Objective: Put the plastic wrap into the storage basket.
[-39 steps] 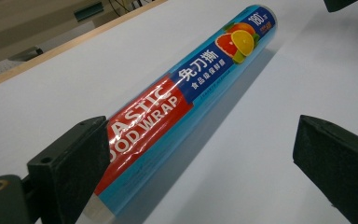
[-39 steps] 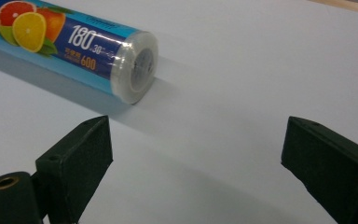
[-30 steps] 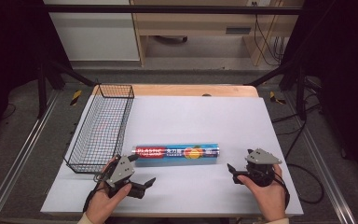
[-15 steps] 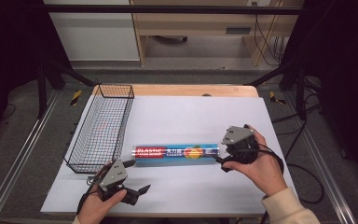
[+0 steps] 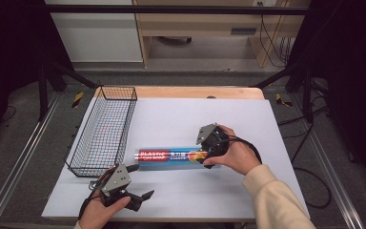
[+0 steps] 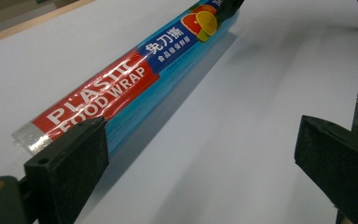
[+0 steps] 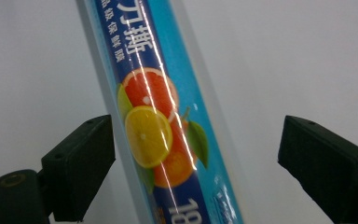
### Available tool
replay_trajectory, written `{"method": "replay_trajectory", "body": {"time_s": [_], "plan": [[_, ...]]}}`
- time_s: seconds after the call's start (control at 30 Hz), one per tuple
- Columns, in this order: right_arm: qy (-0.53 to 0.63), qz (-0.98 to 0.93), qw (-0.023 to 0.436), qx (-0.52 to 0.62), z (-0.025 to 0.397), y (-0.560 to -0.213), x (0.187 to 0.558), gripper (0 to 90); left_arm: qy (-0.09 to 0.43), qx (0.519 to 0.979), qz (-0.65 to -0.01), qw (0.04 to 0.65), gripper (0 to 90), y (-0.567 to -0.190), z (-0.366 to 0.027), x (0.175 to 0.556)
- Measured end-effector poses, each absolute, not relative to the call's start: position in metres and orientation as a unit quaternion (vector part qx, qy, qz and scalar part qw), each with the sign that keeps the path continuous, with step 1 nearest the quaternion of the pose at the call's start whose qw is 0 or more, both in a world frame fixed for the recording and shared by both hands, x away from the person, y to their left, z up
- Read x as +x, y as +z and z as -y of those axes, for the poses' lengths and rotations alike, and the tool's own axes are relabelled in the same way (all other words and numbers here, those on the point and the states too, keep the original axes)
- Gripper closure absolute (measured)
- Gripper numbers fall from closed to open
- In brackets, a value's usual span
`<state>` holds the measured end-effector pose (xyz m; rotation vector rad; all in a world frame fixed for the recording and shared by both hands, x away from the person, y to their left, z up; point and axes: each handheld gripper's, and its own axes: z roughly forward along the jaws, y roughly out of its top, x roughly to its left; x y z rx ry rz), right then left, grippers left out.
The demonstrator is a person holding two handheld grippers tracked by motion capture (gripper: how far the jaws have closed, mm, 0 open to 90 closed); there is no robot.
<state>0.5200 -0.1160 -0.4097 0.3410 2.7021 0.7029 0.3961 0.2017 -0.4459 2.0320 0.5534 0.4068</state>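
The roll of plastic food wrap (image 5: 171, 155) lies flat near the middle of the white table (image 5: 181, 119), its long axis running from nine to three o'clock, with the wire basket (image 5: 102, 131) just off its nine o'clock end. The right gripper (image 5: 208, 151) hangs over the roll's three o'clock end, jaws spread wide to either side of the fruit picture (image 7: 156, 126) and not pinching it. Down at the roll's seven o'clock, near the table's front edge, the left gripper (image 5: 140, 183) sits in the person's hand with its jaws spread too, holding nothing.
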Motion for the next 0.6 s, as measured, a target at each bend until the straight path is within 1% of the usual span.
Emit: {"method": "replay_trajectory", "body": {"time_s": [0.17, 0.33, 0.47, 0.6], "plan": [[0.232, -0.960, 0.125, 0.095, 0.101, -0.430, 0.530, 12.7, 0.164, 0.834, -0.226, 0.476, 3.4, -0.447, -0.202, 0.397], [0.218, -0.967, 0.106, 0.083, 0.094, -0.445, 0.538, 17.1, 0.161, 0.835, -0.224, 0.475, 3.5, -0.447, -0.201, 0.396], [0.206, -0.971, 0.094, 0.073, 0.090, -0.452, 0.541, 20.7, 0.160, 0.837, -0.223, 0.473, 3.6, -0.447, -0.200, 0.397], [0.200, -0.974, 0.085, 0.070, 0.088, -0.455, 0.544, 26.2, 0.160, 0.839, -0.221, 0.472, 3.7, -0.448, -0.200, 0.396]]}}
